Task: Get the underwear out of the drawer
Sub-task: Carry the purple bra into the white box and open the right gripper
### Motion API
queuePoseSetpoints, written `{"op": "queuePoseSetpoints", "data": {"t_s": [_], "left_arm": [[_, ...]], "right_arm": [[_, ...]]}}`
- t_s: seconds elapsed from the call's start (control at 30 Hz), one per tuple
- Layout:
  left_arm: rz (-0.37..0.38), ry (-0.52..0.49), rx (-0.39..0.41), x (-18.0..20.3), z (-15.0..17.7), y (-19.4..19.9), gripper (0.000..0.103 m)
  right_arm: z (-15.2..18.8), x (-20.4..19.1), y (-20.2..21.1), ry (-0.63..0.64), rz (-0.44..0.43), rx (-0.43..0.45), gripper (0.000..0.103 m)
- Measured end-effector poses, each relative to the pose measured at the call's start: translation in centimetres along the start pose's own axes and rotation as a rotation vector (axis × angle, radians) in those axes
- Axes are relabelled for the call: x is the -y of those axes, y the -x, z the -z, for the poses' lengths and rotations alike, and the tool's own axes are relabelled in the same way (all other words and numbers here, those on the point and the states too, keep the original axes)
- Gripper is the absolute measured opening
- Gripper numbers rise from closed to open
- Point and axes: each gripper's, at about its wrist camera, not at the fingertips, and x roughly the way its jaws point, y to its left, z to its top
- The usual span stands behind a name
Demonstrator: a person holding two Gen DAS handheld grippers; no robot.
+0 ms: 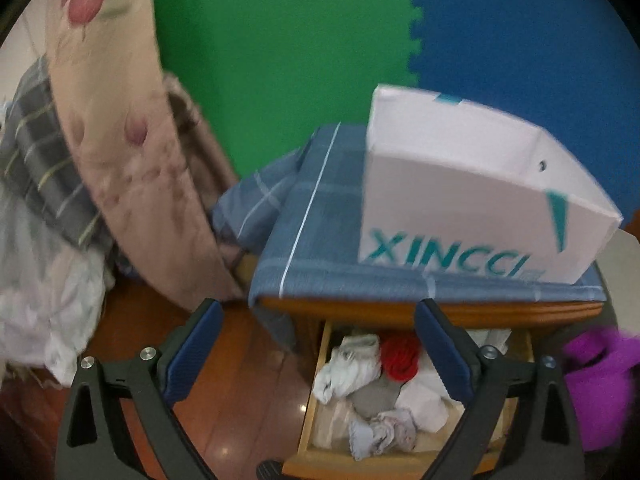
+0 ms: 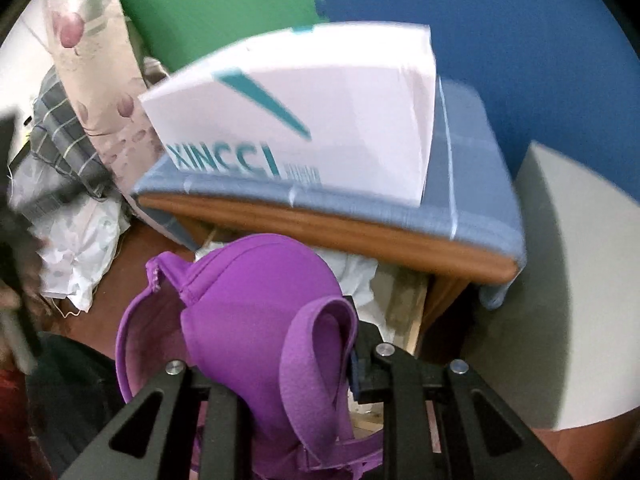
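The wooden drawer is pulled open under the nightstand and holds several balled garments: white ones, a red one, a grey one. My left gripper is open and empty, above the drawer's left side. My right gripper is shut on a purple bra, held in front of and above the drawer. The bra hides most of the right fingers and the drawer's inside. It also shows as a purple blur at the right of the left wrist view.
A white XINCCI box stands on the blue checked cloth over the nightstand. Floral bedding and crumpled cloth lie left. Green and blue foam mats cover the wall. A grey surface lies right.
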Motion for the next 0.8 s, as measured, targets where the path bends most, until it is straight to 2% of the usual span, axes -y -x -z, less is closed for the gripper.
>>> {"op": "queuePoseSetpoints", "data": {"t_s": [0.17,0.3,0.33,0.43,0.5,0.6,0.8], "left_arm": [[-0.023,0.024,-0.056,-0.6,2.8,-2.3,0.095],[-0.036,0.009,-0.068,-1.0,3.9,-3.3,0.095],[-0.053,0.001,-0.076,-1.1,4.2,-3.5,0.095],[-0.024,0.017,-0.105,-1.5,4.4,-4.1,0.095],[-0.005,0.043,-0.120,-2.0,4.4,-4.3,0.095],[-0.024,0.076,-0.111,-2.8,4.4,-4.3,0.095],[0.001,0.122,-0.137,-3.7,4.6,-4.7,0.095]], "right_arm": [[-4.3,-0.9,4.9,0.034,-0.005,0.057,0.022],[-8.8,-1.6,8.0,0.053,0.000,0.111,0.022],[-10.3,-1.8,8.6,0.065,0.011,0.131,0.022],[-13.9,-2.0,9.1,0.078,0.059,0.164,0.022],[-16.1,-2.1,8.7,0.077,0.081,0.176,0.022],[-19.5,-2.1,6.9,0.083,0.126,0.171,0.022],[-24.6,-2.2,0.4,0.099,0.211,0.085,0.022]]}}
